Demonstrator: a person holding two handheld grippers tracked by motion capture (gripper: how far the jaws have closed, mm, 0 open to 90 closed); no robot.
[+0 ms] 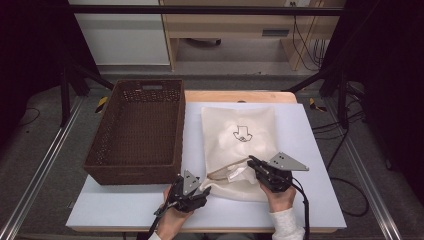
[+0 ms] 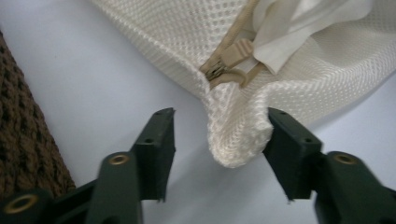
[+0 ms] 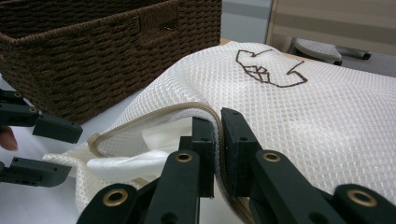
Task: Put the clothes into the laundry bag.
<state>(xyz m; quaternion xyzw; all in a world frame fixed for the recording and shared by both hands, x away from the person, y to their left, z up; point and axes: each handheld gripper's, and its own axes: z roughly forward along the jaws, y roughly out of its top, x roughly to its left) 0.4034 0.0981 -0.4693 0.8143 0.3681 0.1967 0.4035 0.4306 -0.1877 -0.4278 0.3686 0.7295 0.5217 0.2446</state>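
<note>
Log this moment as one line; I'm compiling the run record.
right gripper: shut on mesh bag zipper edge | left gripper: open around bag corner | basket: beside bag

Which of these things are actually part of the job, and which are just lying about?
In use:
- mesh laundry bag, zip partly open
- white cloth showing in its opening
- right gripper, shut on the zip edge
- left gripper, open around the bag's corner

Just there:
- brown wicker basket, untouched
- table
</note>
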